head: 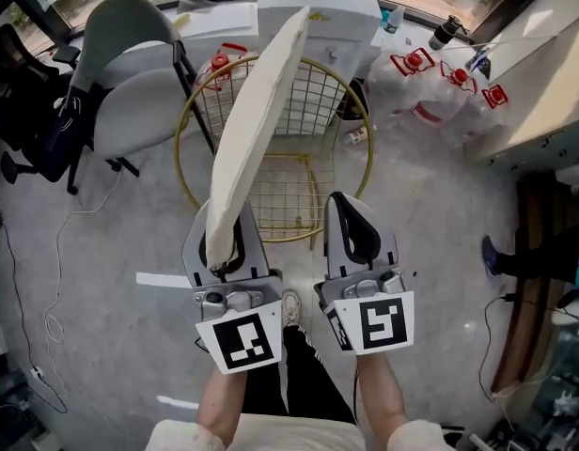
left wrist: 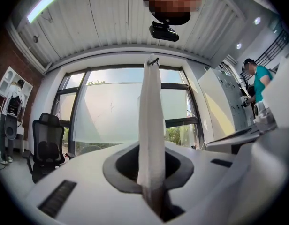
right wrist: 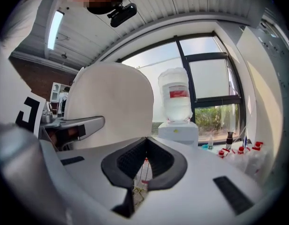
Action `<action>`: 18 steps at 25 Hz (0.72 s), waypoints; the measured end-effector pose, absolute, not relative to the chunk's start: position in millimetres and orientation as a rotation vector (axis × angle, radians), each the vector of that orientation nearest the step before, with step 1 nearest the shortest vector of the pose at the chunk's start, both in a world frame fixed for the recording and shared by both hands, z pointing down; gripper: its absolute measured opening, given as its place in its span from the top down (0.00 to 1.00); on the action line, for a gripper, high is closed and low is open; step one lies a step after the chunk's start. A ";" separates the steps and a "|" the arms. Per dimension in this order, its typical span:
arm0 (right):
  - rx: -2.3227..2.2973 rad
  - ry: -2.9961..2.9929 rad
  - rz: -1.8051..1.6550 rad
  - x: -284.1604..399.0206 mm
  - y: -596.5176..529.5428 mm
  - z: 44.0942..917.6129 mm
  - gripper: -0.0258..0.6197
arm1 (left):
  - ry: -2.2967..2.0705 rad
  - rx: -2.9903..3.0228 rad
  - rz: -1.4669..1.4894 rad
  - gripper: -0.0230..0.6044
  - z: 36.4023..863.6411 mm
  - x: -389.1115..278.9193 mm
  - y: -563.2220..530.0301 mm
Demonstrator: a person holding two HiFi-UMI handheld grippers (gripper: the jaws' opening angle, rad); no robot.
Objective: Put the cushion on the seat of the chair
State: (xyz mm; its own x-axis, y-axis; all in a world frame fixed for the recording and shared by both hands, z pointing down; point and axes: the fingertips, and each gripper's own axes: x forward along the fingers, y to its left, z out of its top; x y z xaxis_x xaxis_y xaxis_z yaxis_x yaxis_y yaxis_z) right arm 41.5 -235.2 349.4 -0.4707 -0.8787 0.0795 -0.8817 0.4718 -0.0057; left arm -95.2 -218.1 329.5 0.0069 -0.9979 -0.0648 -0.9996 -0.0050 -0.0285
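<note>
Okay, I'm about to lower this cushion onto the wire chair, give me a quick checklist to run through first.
1. Grip: ok. The left gripper is shut on the cushion at its lower edge.
2. Chair seat free of objects: ok, bare wire.
3. Cushion lying flat: not ok. It stands on edge, leaning away over the chair.
4. Right gripper free to help: ok, shut and empty.
5. Cushion clear of the gold rim: cannot tell.
</note>
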 end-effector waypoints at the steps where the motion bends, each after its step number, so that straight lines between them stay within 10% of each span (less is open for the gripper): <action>1: 1.564 -2.638 0.092 41.6 -234.2 366.7 0.93 | 2.184 -2.180 0.045 0.88 345.6 -94.4 -216.3; 18: 1.511 -2.605 0.220 20.4 -231.0 493.2 0.93 | 2.304 -2.328 0.056 0.88 494.6 -88.4 -214.8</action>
State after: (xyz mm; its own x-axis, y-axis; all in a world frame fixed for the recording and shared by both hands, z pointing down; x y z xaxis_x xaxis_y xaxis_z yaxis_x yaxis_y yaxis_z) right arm 20.4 -231.0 493.2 -0.4938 -0.8512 0.1777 -0.8689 0.4908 -0.0640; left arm -88.4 -214.8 494.6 0.0145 -0.9975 0.0697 -0.9929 -0.0061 0.1191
